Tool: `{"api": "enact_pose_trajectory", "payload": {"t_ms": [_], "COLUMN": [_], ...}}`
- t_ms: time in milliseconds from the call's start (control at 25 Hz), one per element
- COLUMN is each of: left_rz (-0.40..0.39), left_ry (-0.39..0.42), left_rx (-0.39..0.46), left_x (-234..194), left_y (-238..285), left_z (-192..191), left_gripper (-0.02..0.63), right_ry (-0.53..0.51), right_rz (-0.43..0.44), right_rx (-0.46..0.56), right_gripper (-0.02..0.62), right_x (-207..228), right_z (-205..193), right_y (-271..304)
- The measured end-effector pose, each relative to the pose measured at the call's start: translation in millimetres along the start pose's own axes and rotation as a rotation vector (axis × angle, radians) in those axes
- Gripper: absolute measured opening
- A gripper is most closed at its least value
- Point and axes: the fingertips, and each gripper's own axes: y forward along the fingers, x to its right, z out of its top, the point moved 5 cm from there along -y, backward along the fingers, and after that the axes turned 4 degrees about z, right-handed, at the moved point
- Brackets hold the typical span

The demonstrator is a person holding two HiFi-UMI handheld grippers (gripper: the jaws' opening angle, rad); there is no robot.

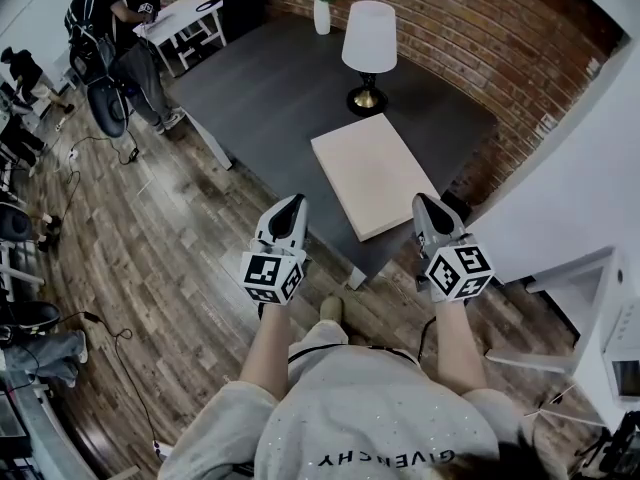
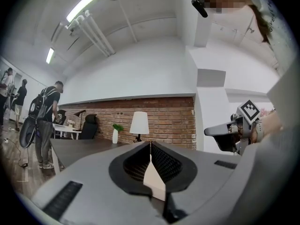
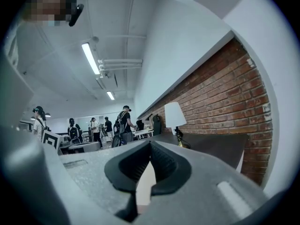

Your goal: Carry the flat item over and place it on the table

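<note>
Head view: the flat beige panel (image 1: 375, 173) lies flat on the dark desk (image 1: 270, 88), on the part nearest us. Its near end reaches the desk's near edge. A lamp (image 1: 369, 48) with a white shade stands on the desk just beyond the panel's far end, apart from it. A white vase (image 1: 322, 8) with a green plant stands farther back, close to the brick wall (image 1: 470, 38).

Left tool (image 1: 295, 200): held off the desk's near edge, over the wooden floor (image 1: 150, 258), to the left of the panel and apart from it. In the left gripper view its jaws are clenched, tips meeting, with nothing pinched between them. A pale surface shows through the opening behind the tips.

Right tool (image 1: 420, 200): held at the panel's near right side. From the head view we cannot tell whether the tip touches the panel or only hangs beside it. In the right gripper view its jaws are clenched tip to tip, with nothing gripped. A pale strip again shows behind the tips.

Both tools point forward over the desk, since each gripper view looks across the desk top to the lamp and the brick wall.

Background: a person (image 1: 100, 28) with a backpack stands at the far left beside a white table (image 1: 185, 18).
</note>
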Motion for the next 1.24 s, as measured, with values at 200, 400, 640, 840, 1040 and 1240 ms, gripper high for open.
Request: {"api": "enact_pose_trajectory", "payload": {"t_ms": [200,400,640,840,1040,1240], "left_rz": [0.011,0.017,0.01,0.006,0.007,0.007], "left_ry": [-0.004,-0.006,-0.011,-0.006,-0.002,0.0], "left_rx": [0.008,0.009,0.004,0.003,0.001,-0.004], "left_x": [-6.2,-8.3,-4.0,-1.1,2.2,6.1], "left_y": [-1.2,-2.1,0.9,3.9,6.1,10.4], "left_z": [2.5,4.2,2.2,3.9,4.9,2.0], "left_gripper": [0.006,0.006,0.006,0.006,0.006,0.006], "right_ry": [-0.041,-0.054,-0.047,-0.04,-0.048,-0.057], "right_rz": [-0.014,-0.013,-0.007,-0.011,-0.006,0.001], "right_rx": [0.003,0.011,0.026,0.029,0.025,0.017], "right_gripper": [-0.003,-0.003,-0.002,-0.002,-0.002,-0.002], "right_x": [-2.4,-4.1,-0.9,3.8,6.0,9.6], "right_z": [1.2,2.8,4.5,6.1,5.9,4.4], "right_y": [1.5,1.7,-0.3,-2.2,-2.8,-1.3]}}
